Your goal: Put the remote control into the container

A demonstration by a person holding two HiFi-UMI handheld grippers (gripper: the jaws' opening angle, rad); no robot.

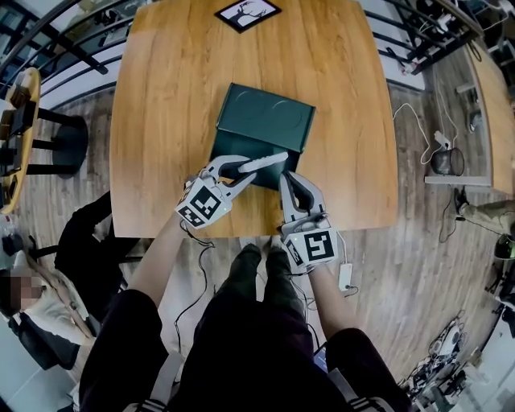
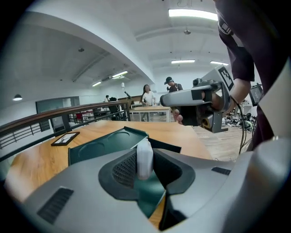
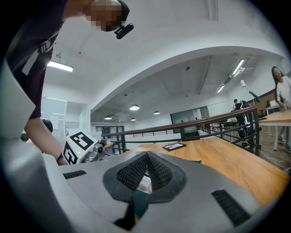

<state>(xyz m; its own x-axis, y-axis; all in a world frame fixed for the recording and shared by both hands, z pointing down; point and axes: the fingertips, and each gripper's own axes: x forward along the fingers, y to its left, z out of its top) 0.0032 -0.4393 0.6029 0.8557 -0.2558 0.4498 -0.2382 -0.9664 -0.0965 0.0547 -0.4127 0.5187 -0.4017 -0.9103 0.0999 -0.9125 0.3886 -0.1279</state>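
A dark green container [image 1: 265, 121] lies open on the wooden table [image 1: 161, 121], its inside facing up. My left gripper [image 1: 244, 170] is shut on a white remote control [image 1: 265, 161], which it holds just over the container's near part. In the left gripper view the remote [image 2: 144, 157] stands upright between the pads, with the green container [image 2: 95, 148] below and beyond. My right gripper [image 1: 284, 177] hovers at the container's near right edge, just under the remote's free end. In its own view the right gripper [image 3: 146, 157] has its pads meeting at the tips, and I see nothing gripped there.
A black-framed picture [image 1: 247, 12] lies at the table's far edge and also shows as a flat frame [image 2: 65, 138] in the left gripper view. A black stool [image 1: 68, 145] stands left of the table. Cables [image 1: 418, 121] run over the floor on the right. A railing [image 3: 204, 123] borders the room.
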